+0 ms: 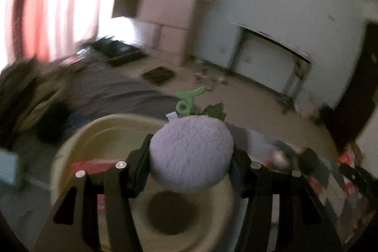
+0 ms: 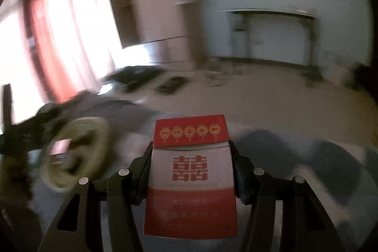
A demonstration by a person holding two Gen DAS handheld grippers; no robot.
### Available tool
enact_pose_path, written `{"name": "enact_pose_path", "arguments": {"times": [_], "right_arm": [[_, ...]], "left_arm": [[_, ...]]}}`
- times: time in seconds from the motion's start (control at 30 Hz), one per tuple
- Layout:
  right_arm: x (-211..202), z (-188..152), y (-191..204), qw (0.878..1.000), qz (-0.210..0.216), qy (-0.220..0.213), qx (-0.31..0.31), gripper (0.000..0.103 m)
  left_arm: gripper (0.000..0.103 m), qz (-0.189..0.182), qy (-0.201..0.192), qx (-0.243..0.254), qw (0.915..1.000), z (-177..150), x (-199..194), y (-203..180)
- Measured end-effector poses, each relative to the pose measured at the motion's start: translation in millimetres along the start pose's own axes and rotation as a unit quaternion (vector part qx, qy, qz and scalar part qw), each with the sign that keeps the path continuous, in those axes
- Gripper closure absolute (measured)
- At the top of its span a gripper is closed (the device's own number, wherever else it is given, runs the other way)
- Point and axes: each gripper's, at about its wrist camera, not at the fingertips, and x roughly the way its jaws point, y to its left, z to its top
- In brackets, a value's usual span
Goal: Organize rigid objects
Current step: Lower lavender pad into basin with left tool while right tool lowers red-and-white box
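**Cream basin part-filled, two items in the air**

Cream plastic, round and deep, the basin [image 1: 70, 157] fills the lower half of the left wrist view; in the right wrist view the same cream basin [image 2: 75, 152] sits at about nine o'clock, badly blurred. Inside it, at nine o'clock of its bowl, lies a flat red box-like thing [image 1: 94, 167], too smeared to name. A dark round patch at the bottom looks like shadow, though I cannot be sure. So at least one item seems already put away.

The grey bench [image 2: 295, 157] under both views carries more blurred clutter at three o'clock of the left view, red and white [image 1: 347, 157], likely still to sort.

The right claw [image 2: 192, 171] is clamped on a red-and-white cardboard cigarette pack [image 2: 191, 181], upright between its fingers, well clear of the basin.

The left claw [image 1: 191, 157] is clamped on a round lilac plush fruit with a green stem and leaf [image 1: 191, 152], hanging directly over the basin, not yet released.

Judging by this, the job is mid-way: both held items remain to be dropped in.
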Motion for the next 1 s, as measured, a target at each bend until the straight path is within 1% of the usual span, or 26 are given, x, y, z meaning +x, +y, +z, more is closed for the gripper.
{"name": "enact_pose_path", "arguments": {"times": [0.03,0.1,0.13,0.2,0.23,0.3,0.37,0.47,0.57,0.67,0.7,0.73,0.77,0.8,0.83,0.87,0.9,0.93,0.97,1.0], "right_arm": [[16.7,8.9,31.0,0.999,0.034,0.02,-0.027,0.048],[43.5,18.5,75.8,0.995,0.065,0.048,-0.066,0.048],[60.3,23.0,99.7,0.991,0.078,0.062,-0.086,0.048],[94.9,29.6,145.3,0.984,0.099,0.086,-0.12,0.048],[108.8,31.2,161.0,0.981,0.106,0.096,-0.132,0.048],[141.6,33.0,189.0,0.972,0.127,0.13,-0.146,0.048],[171.6,38.5,206.0,0.965,0.131,0.158,-0.161,0.048],[211.7,49.5,229.3,0.955,0.119,0.191,-0.193,0.048],[241.4,50.1,246.9,0.942,0.098,0.223,-0.231,0.048],[260.0,41.8,254.6,0.932,0.076,0.245,-0.255,0.048],[263.8,39.6,253.6,0.932,0.073,0.247,-0.256,0.048],[266.8,38.6,252.7,0.932,0.071,0.245,-0.257,0.047],[269.5,37.1,255.6,0.932,0.071,0.244,-0.259,0.047],[271.6,36.1,254.7,0.931,0.072,0.244,-0.261,0.046],[271.5,36.0,254.8,0.932,0.072,0.24,-0.263,0.045],[268.9,35.9,254.4,0.933,0.071,0.234,-0.263,0.037],[260.9,33.2,252.7,0.936,0.073,0.224,-0.261,0.03],[251.4,36.1,249.6,0.941,0.078,0.209,-0.255,0.016],[238.8,40.1,244.3,0.947,0.086,0.19,-0.246,0.01],[224.2,45.2,236.6,0.953,0.09,0.17,-0.236,0.005]], "left_arm": [[0.045,0.014,0.004,-0.02,0.9997,-1.9,-0.5,17.8],[0.045,0.049,0.017,-0.068,0.9963,-8.4,4.1,58.0],[0.045,0.064,0.03,-0.088,0.9936,-13.9,9.8,76.2],[0.045,0.078,0.052,-0.108,0.9897,-22.5,22.2,93.8],[0.045,0.079,0.059,-0.117,0.9882,-26.5,26.4,99.6],[0.045,0.068,0.077,-0.128,0.9864,-32.3,37.9,107.3],[0.045,0.064,0.089,-0.125,0.986,-38.0,40.7,110.6],[0.045,0.053,0.089,-0.131,0.9859,-40.4,43.6,114.7],[0.044,0.051,0.087,-0.127,0.9868,-42.4,41.7,110.1],[0.042,0.054,0.084,-0.132,0.9863,-39.5,42.9,113.9],[0.041,0.058,0.083,-0.134,0.9857,-38.6,42.3,115.6],[0.04,0.055,0.082,-0.137,0.9857,-38.8,40.4,116.1],[0.031,0.058,0.079,-0.138,0.9855,-38.1,38.8,116.0],[0.02,0.07,0.076,-0.137,0.9852,-36.4,37.1,115.0],[0.018,0.078,0.068,-0.134,0.9856,-34.8,34.3,113.5],[0.015,0.078,0.056,-0.128,0.9871,-33.2,29.2,110.9],[0.01,0.073,0.046,-0.125,0.9884,-31.3,23.7,108.5],[0.006,0.064,0.036,-0.123,0.9897,-28.2,17.5,104.3],[0.0,0.056,0.028,-0.12,0.9908,-25.6,13.2,100.8],[0.0,0.046,0.021,-0.113,0.9923,-22.9,9.3,94.8]]}}
